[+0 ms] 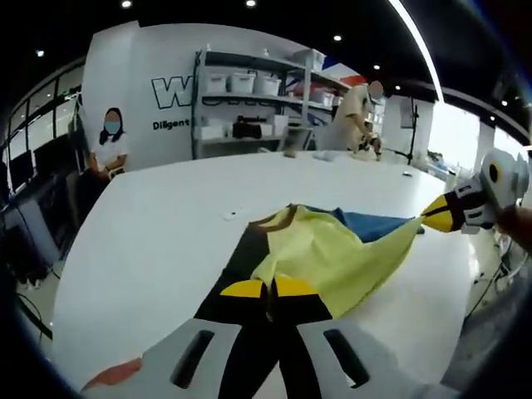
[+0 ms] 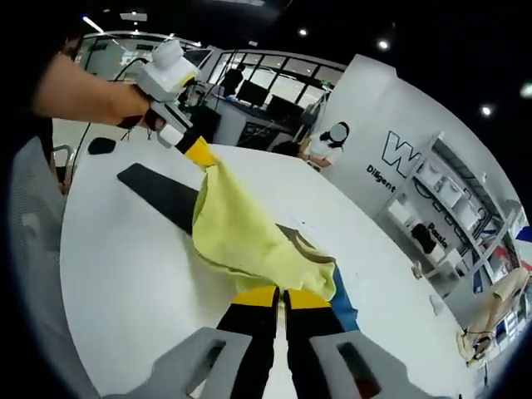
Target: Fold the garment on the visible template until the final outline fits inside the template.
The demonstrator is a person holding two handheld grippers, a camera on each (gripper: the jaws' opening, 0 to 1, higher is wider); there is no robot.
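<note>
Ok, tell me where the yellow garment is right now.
The yellow garment hangs stretched above the white table, pinched between the left gripper and the right gripper, over the black template.

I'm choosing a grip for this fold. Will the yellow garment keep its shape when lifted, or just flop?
Probably floppy: the yellow garment sags in soft folds between the left gripper and the right gripper, both shut on it. It looks thin and light, since pinched edges carry it. It may slide easily on the smooth white table.
</note>
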